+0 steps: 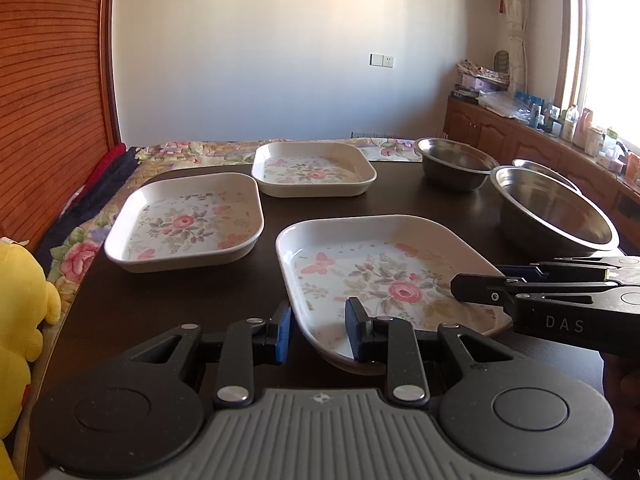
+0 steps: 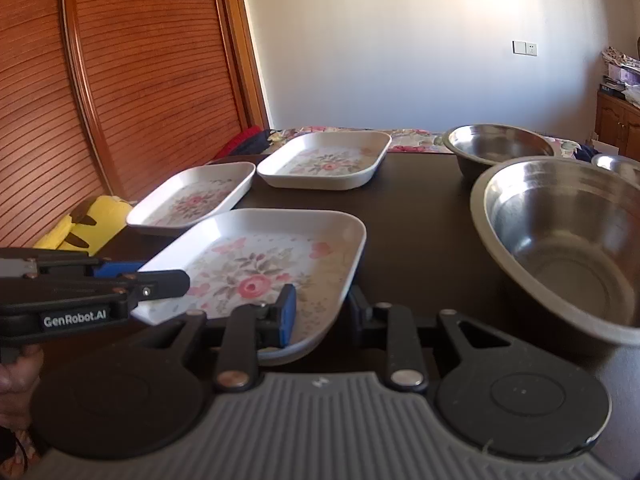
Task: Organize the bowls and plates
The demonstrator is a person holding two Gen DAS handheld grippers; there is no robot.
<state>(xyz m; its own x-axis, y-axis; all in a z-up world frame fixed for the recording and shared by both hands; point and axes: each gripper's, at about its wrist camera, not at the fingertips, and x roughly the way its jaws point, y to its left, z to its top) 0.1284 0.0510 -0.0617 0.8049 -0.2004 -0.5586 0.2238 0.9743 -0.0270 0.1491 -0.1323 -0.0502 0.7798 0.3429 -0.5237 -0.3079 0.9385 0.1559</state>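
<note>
Both grippers work the same nearest floral plate (image 1: 384, 276): the left gripper (image 1: 318, 332) straddles its near-left rim with a blue pad on each side, seemingly pinching it, while the right gripper (image 2: 320, 312) straddles the near-right rim, its left pad (image 2: 287, 314) inside the plate and the other finger outside and below; whether those pads already press cannot be told. That plate sits at the near edge of the dark desk (image 1: 160, 308), its near side apparently raised off the surface. From either gripper it lies straight ahead, and the other two floral plates lie beyond it to the left: one (image 1: 186, 220) near its far-left corner, one (image 1: 314, 168) farther back. The likely stacking move therefore runs forward and leftward, and the left hand is the nearer to those targets. Steel bowls stand to the right, the large one (image 2: 568, 248) just beside the held plate, a smaller one (image 2: 500, 148) behind it. Only the left wrist view shows the windowsill clutter (image 1: 580, 124) and a third bowl's rim (image 1: 544, 172) clearly; only the right wrist view shows the plate's right rim between that gripper's fingers, and a hand (image 2: 16, 384) on the left tool.
</note>
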